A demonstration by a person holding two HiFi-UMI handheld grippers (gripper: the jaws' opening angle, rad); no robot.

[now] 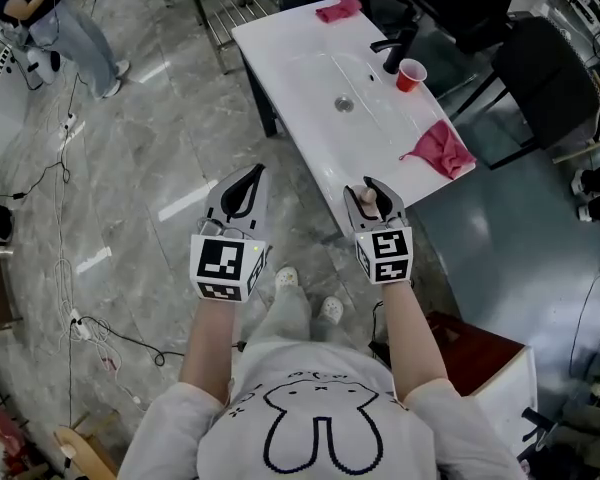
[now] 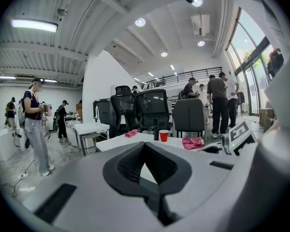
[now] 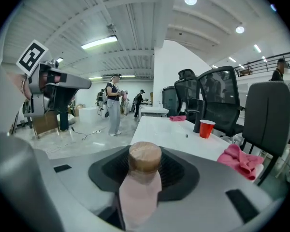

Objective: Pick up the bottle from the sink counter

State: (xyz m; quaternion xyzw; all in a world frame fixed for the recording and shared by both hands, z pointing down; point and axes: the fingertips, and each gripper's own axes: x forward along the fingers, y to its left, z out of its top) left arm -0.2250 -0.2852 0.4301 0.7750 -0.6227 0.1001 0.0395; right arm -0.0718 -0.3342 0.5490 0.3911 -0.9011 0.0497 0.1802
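Pink bottle (image 3: 137,192) tight between right tongs (image 3: 144,152), sink counter (image 3: 164,132) beyond

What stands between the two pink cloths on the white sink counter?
In the head view, a black faucet and a red cup stand between them, side by side.

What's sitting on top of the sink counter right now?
A red cup beside the black faucet, and two pink cloths. The right gripper, holding the bottle, covers the near corner of the counter.
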